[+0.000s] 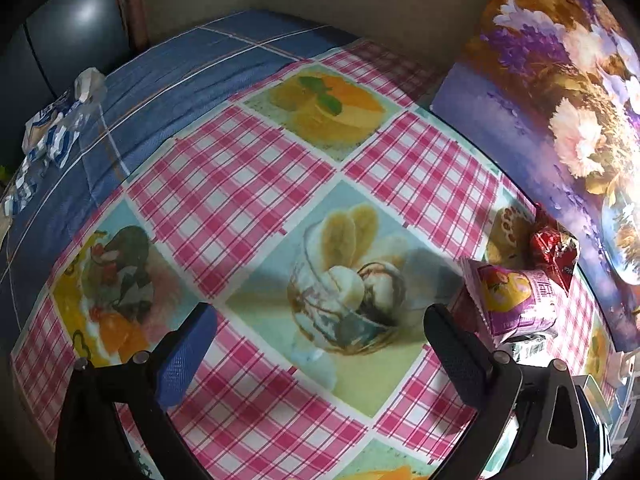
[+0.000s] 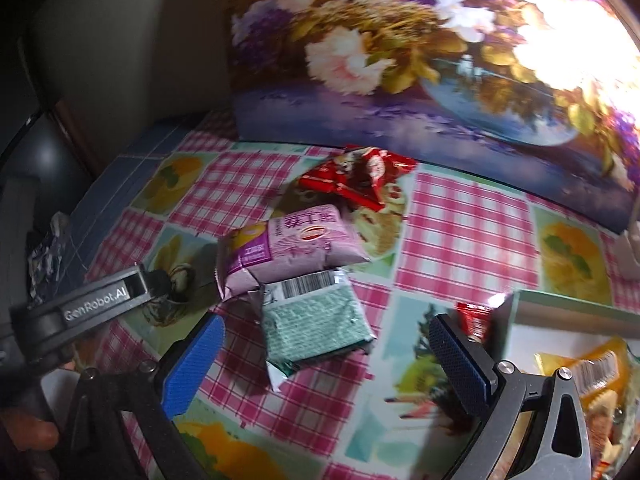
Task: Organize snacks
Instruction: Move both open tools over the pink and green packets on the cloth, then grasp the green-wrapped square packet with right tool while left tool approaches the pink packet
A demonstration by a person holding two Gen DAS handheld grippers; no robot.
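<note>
Jaws of my right claw [image 2: 326, 354] gape around the green pack [image 2: 316, 326], perhaps bound for the box [image 2: 568, 312]; left claw [image 1: 320, 344] wide, idle.

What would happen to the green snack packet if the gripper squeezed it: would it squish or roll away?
The green snack packet lies flat on the tablecloth, so it probably won't roll. Its thin, crinkly wrapper looks slippery and would likely crumple at the ends. Through the wrapper shows a flat, textured slab, perhaps a wafer, so a hard squeeze might crack it. It looks light.

table [image 2: 460, 232]: pink-check fruit-print cloth | on it: red packet [image 2: 356, 178], purple packet [image 2: 288, 244], green packet [image 2: 316, 324], box [image 2: 560, 312]
</note>
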